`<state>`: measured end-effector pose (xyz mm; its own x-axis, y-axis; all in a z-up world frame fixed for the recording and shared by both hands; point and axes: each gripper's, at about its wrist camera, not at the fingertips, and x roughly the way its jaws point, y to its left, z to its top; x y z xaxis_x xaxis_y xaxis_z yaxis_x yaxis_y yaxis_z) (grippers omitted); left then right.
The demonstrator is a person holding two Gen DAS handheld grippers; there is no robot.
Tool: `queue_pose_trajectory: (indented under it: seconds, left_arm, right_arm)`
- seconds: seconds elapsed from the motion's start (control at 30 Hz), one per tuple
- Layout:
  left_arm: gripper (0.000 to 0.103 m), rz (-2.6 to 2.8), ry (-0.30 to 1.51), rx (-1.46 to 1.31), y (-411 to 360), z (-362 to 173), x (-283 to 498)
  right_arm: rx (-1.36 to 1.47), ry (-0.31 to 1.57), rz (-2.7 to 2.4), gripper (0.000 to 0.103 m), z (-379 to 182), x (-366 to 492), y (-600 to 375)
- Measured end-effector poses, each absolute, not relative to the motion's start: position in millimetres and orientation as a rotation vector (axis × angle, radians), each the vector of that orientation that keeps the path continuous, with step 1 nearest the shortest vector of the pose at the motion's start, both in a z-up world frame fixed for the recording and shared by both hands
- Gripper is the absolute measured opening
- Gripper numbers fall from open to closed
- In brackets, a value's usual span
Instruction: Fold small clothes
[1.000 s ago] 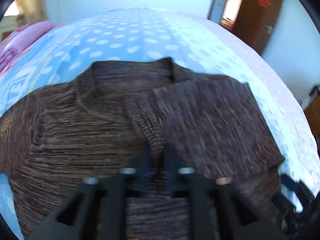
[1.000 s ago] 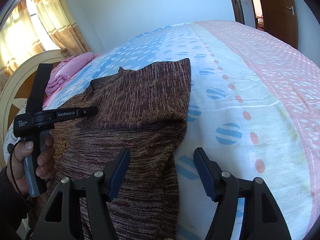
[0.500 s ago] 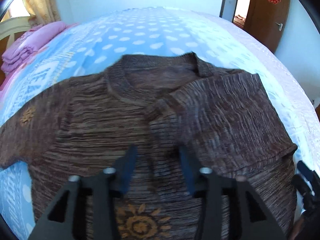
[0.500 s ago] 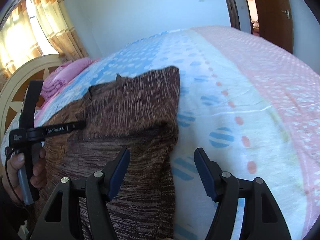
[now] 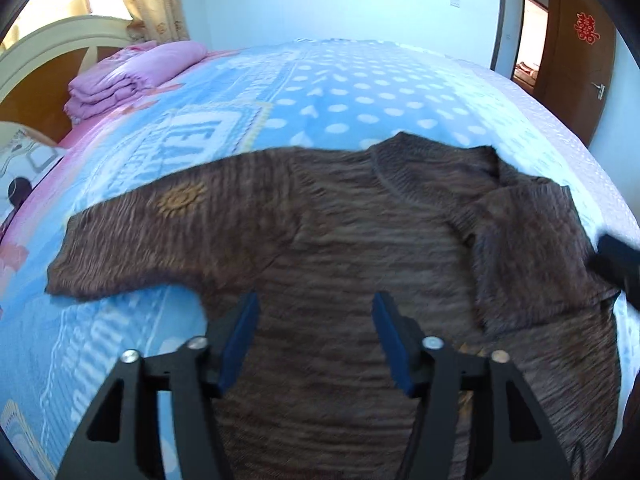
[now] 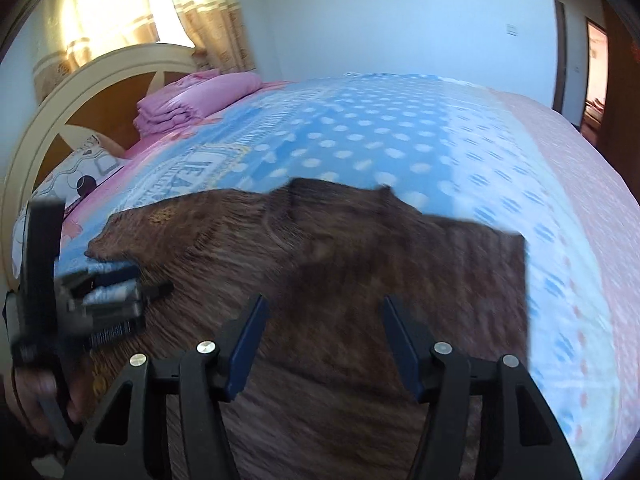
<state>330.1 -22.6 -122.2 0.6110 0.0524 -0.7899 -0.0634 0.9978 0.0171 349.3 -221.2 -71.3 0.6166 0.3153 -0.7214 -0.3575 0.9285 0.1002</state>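
Note:
A brown striped knit sweater [image 5: 360, 248] lies flat on the bed, neck away from me. Its right sleeve [image 5: 532, 256] is folded in over the body. Its left sleeve [image 5: 168, 240] stretches out flat to the left. My left gripper [image 5: 314, 340] is open and empty, above the sweater's lower body. My right gripper [image 6: 322, 344] is open and empty, above the sweater [image 6: 360, 264] near its folded right part. The left gripper [image 6: 108, 300] shows blurred at the left of the right wrist view, held by a hand.
The bed has a blue dotted cover [image 5: 360, 104] with a pink band [image 6: 580, 184] on the right. A folded pink quilt [image 5: 132, 76] lies by the cream headboard [image 6: 100, 76]. A wooden door [image 5: 580, 56] stands at the far right.
My left gripper has opened, let go of the folded right sleeve and swung left, bringing the outstretched left sleeve into view. My right gripper has moved left over the sweater, still open.

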Motion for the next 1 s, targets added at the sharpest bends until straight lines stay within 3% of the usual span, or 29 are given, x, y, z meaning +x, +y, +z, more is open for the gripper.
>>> queue_pose_trajectory:
  seconds: [0.2,0.23,0.27,0.4,0.43,0.5,0.53,0.77,0.87,1.0]
  left_arm:
    - [0.067,0.033,0.936,-0.053,-4,-131,316]
    - [0.067,0.030,0.935,-0.058,1,-131,314]
    - [0.067,0.030,0.935,-0.063,6,-129,312]
    - [0.069,0.052,0.916,-0.082,40,-121,300]
    - [0.071,0.070,0.908,-0.080,47,-119,298]
    - [0.076,0.116,0.886,-0.085,68,-116,293]
    - [0.077,0.131,0.880,-0.085,76,-115,292]
    - [0.077,0.314,0.896,-0.071,153,-127,295]
    - [0.078,0.415,0.896,-0.094,190,-133,299]
    - [0.078,0.508,0.887,-0.159,233,-132,305]
  right_arm:
    - [-0.285,0.953,0.299,0.060,-108,405,-143]
    - [-0.332,0.984,0.250,0.051,-122,415,-137]
    - [-0.343,1.010,0.225,0.023,-134,422,-134]
    - [-0.135,0.918,0.339,0.017,-119,424,-144]
    - [-0.071,0.890,0.381,0.019,-112,421,-150]
    - [-0.017,0.845,0.402,0.050,-101,415,-160]
    - [-0.016,0.838,0.395,0.074,-99,411,-165]
    - [-0.018,0.905,0.289,0.077,-104,361,-231]
    - [-0.102,1.051,0.207,0.075,-136,346,-260]
    - [-0.041,0.955,0.227,0.075,-116,314,-291]
